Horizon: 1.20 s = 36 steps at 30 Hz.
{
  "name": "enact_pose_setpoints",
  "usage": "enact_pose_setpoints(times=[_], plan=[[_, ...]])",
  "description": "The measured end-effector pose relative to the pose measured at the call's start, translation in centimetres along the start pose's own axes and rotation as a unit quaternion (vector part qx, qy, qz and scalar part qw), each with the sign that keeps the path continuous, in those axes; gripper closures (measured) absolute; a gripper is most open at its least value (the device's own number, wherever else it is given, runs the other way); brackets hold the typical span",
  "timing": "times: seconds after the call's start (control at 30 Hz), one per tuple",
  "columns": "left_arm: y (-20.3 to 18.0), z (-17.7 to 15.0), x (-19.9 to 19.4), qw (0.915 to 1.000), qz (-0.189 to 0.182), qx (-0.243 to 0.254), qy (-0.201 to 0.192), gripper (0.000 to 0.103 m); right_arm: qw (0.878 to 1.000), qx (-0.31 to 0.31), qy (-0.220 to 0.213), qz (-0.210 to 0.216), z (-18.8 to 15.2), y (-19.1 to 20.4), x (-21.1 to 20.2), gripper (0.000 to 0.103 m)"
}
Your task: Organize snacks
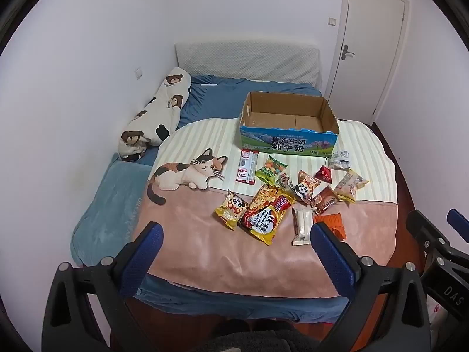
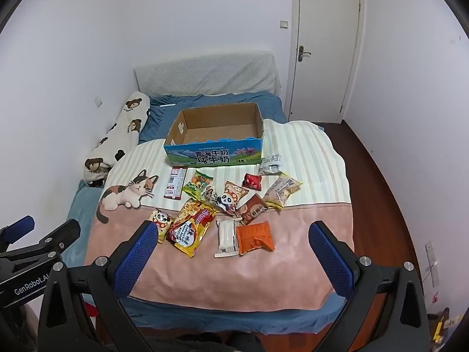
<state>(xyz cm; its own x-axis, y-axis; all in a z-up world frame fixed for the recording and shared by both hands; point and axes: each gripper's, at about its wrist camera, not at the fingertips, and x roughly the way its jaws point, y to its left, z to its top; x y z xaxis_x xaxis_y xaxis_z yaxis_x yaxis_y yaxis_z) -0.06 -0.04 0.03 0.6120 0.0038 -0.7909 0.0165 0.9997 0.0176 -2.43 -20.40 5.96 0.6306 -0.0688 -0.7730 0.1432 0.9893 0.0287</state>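
Observation:
An open, empty cardboard milk box point(image 1: 288, 123) point(image 2: 215, 136) stands on the blanket. Several snack packets lie in front of it: a big yellow-red noodle bag point(image 1: 265, 214) point(image 2: 192, 226), a white bar point(image 1: 302, 226) point(image 2: 227, 237), an orange packet point(image 1: 332, 223) point(image 2: 255, 236), a panda packet point(image 1: 231, 209), a red flat pack point(image 1: 246, 166) point(image 2: 175, 182). My left gripper point(image 1: 236, 234) is open and empty, held back over the bed's near edge. My right gripper point(image 2: 233, 234) is also open and empty, held back the same way.
The cat-print blanket point(image 1: 190, 243) point(image 2: 293, 258) covers a blue bed. A bear-print bolster point(image 1: 158, 114) point(image 2: 117, 140) lies along the left wall. A grey headboard cushion point(image 1: 249, 60) stands behind. A closed white door point(image 2: 324, 44) is at right, with dark floor beside the bed.

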Motion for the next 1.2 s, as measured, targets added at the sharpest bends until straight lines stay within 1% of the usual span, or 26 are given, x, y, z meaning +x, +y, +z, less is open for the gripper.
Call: enact_pose_setpoints(times=[0.33, 0.43, 0.77, 0.8, 0.93, 0.97, 1.2], plan=[[0.3, 0.0, -0.1, 1.0, 0.0, -0.001, 0.004, 0.0, 1.0, 0.006, -0.003, 0.003, -0.3, -0.1, -0.3, 0.0], [0.3, 0.0, -0.1, 1.0, 0.001, -0.001, 0.004, 0.0, 1.0, 0.001, -0.005, 0.001, -0.8, 0.3, -0.7, 0.0], [0.6, 0.3, -0.5, 1.0, 0.001, -0.001, 0.002, 0.0, 1.0, 0.004, -0.006, 0.003, -0.9, -0.4, -1.3, 0.0], [0.8, 0.4, -0.5, 1.0, 0.001, -0.002, 0.002, 0.0, 1.0, 0.005, -0.006, 0.004, -1.0, -0.6, -1.8, 0.0], [0.3, 0.4, -0.2, 1.0, 0.004, -0.001, -0.002, 0.0, 1.0, 0.004, -0.01, 0.004, -0.9, -0.6, -2.1, 0.0], [0.1, 0.4, -0.9, 1.0, 0.003, 0.0, -0.005, 0.0, 1.0, 0.004, -0.012, 0.004, -0.9, -0.5, -2.1, 0.0], [-0.2, 0.4, -0.9, 0.9999, 0.004, 0.006, -0.007, 0.0, 1.0, 0.004, -0.015, 0.005, -0.6, -0.5, -2.2, 0.0]])
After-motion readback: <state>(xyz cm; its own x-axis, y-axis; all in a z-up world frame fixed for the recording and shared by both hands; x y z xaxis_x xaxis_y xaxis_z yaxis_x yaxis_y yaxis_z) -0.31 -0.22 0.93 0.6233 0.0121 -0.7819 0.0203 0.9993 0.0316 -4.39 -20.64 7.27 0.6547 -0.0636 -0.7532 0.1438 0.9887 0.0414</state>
